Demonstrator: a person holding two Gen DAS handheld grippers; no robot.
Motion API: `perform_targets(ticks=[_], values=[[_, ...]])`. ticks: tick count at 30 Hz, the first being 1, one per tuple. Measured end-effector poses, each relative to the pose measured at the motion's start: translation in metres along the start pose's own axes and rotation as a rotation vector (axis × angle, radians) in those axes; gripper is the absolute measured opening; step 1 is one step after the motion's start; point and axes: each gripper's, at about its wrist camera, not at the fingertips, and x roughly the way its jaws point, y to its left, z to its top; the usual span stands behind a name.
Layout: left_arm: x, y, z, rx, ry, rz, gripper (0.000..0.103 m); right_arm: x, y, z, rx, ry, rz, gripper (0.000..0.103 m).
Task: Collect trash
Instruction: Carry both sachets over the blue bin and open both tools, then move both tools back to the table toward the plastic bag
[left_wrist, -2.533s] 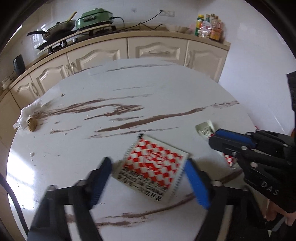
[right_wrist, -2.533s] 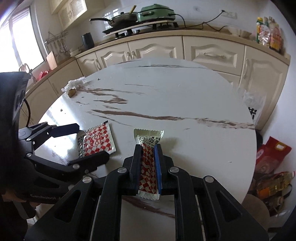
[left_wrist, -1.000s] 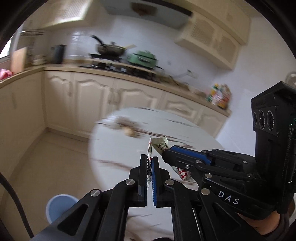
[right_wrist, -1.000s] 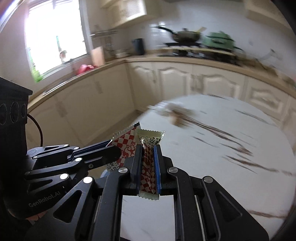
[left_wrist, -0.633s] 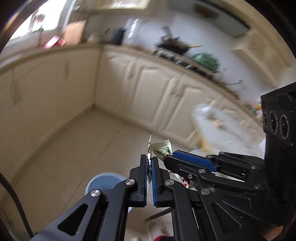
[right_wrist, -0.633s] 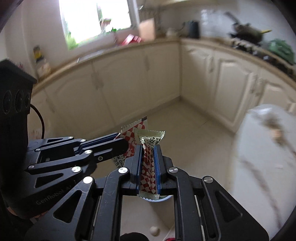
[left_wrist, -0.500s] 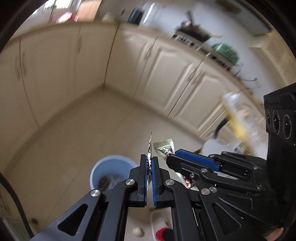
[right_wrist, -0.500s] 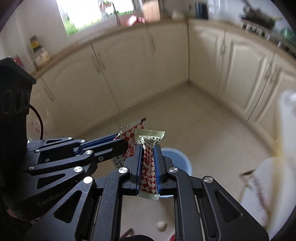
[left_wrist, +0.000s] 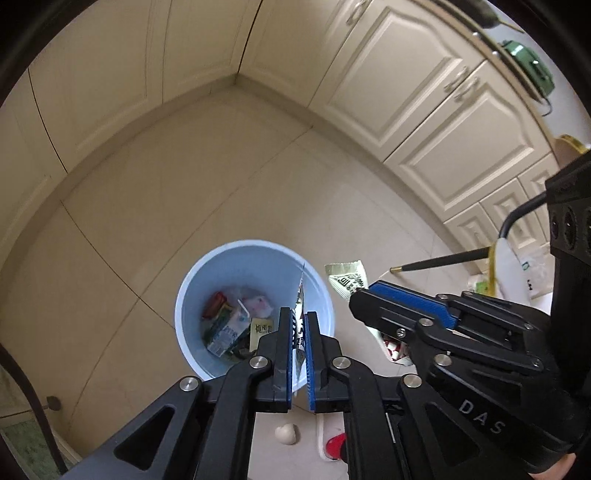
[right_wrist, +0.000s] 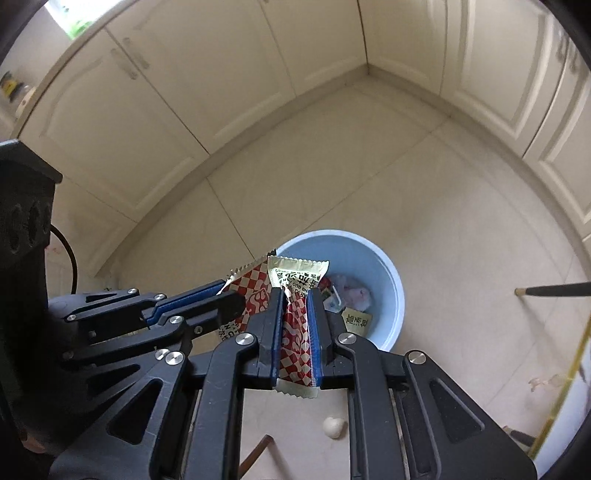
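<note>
Left wrist view: you look steeply down at a tiled kitchen floor (left_wrist: 207, 192) with cream cabinets (left_wrist: 402, 92) beyond.
Trash bin: a pale blue bin (left_wrist: 195, 280) stands on the floor just past your left gripper (left_wrist: 300, 325); inside lie a drink carton (left_wrist: 225, 328) with a straw and other wrappers.
Left jaws: nearly together and easing apart, with the flat red-checked packet (left_wrist: 300, 295) standing edge-on between the blue pads, its top over the bin's mouth.
Right gripper, same view: it (left_wrist: 360, 295) sits right of the bin, a green-topped wrapper (left_wrist: 345, 277) poking from its tip.
Right wrist view: the bin (right_wrist: 384, 266) is ahead, slightly right.
Right jaws: your right gripper (right_wrist: 295, 306) pinches the green-topped wrapper (right_wrist: 297, 321) lengthwise, its upper end over the bin's near rim.
Left gripper, this view: it (right_wrist: 227, 293) reaches in left of the bin, the red-checked packet (right_wrist: 251, 284) at its tip.
Floor near bin: a small pale lump (right_wrist: 333, 427) lies on the near side.
</note>
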Motion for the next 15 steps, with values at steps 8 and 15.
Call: perform_targets(ticks=[8, 15], values=[[0.000, 0.006, 0.021, -0.061, 0.002, 0.063, 0.047, 0.015, -0.028, 0.006, 0.060, 0.009, 0.037, 0.021], [-0.047, 0.005, 0.017, -0.122, -0.073, 0.081, 0.055, -0.005, -0.018, 0.005, 0.079, -0.022, 0.041, 0.035]])
